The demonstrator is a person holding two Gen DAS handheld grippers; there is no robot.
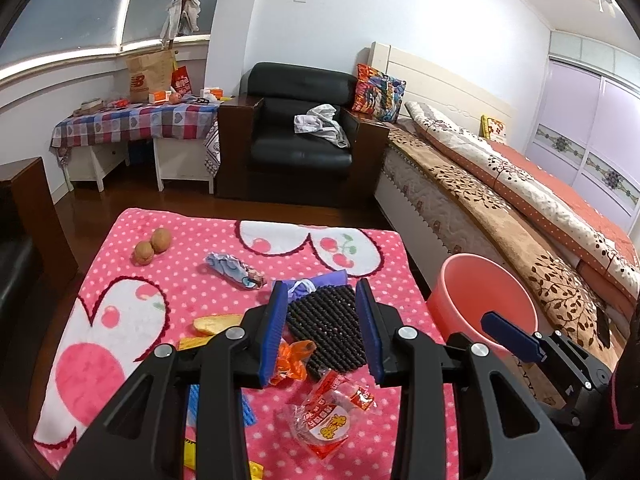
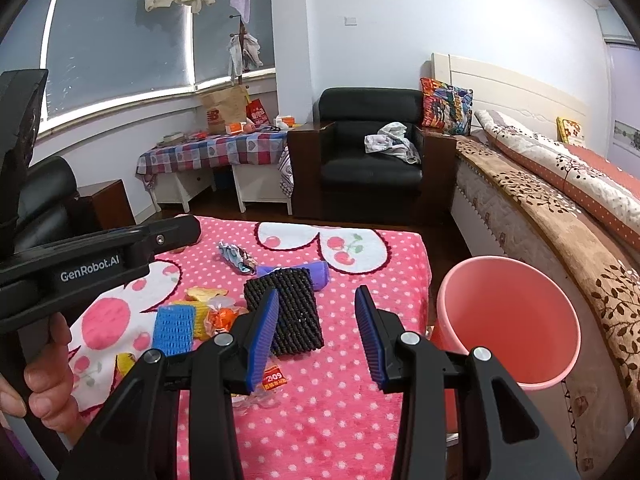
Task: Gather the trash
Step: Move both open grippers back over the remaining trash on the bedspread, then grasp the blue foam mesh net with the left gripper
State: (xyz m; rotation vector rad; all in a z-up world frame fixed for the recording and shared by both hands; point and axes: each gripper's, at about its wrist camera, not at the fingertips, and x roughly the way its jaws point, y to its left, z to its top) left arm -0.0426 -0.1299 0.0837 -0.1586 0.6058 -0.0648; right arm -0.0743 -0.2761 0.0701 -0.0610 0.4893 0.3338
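Collecting looks barely begun: both grippers hover, nothing held. Just below the left gripper (image 1: 322, 330), whose fingers stand apart and empty, lies a red-and-clear wrapper (image 1: 330, 416); the black ridged pad (image 1: 326, 328) sits between them. The right gripper (image 2: 318, 338) likewise gapes, empty. Next likely calls for closing on a wrapper, then carrying it right to the pink bucket (image 2: 508, 320) beside the surface (image 2: 340, 420).

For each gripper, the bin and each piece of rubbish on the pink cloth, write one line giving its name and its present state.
left gripper: open, holding nothing
right gripper: open, holding nothing
pink bin: upright beside the table, nothing visible inside
black mesh pad: lying flat on the cloth
orange wrapper: crumpled, on the cloth
clear red-printed wrapper: crumpled, on the cloth
blue sponge: lying flat
two walnuts: whole, side by side
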